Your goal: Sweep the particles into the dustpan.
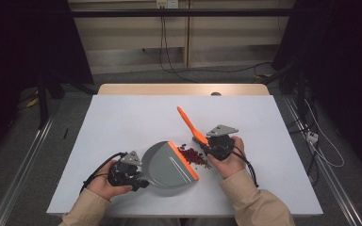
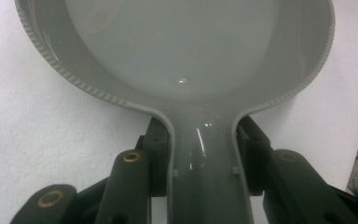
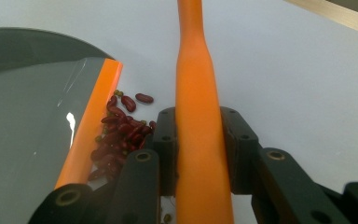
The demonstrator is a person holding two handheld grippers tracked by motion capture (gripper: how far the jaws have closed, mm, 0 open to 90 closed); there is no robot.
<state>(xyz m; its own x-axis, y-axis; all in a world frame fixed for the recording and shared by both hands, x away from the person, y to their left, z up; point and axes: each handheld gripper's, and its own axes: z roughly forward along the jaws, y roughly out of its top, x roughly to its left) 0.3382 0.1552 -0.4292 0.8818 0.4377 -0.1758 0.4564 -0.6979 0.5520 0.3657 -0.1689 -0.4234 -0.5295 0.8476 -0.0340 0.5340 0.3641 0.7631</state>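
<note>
A grey dustpan (image 1: 167,165) with an orange lip (image 1: 184,160) lies on the white table; its pan (image 2: 177,51) is bare inside. My left gripper (image 1: 139,181) is shut on the dustpan's grey handle (image 2: 204,177), both pads pressed to its sides. A pile of dark red beans (image 1: 193,156) lies against the orange lip (image 3: 91,128), with a few green ones among the beans (image 3: 119,133). My right gripper (image 1: 207,147) is shut on the orange brush handle (image 3: 198,140), which slants up and to the left (image 1: 188,122). The brush head is hidden.
The white table top (image 1: 122,122) has free room at the left, back and right. A wooden edge (image 1: 184,89) runs behind it. Cables (image 1: 320,136) trail over the floor at the right. Dark stands flank the table.
</note>
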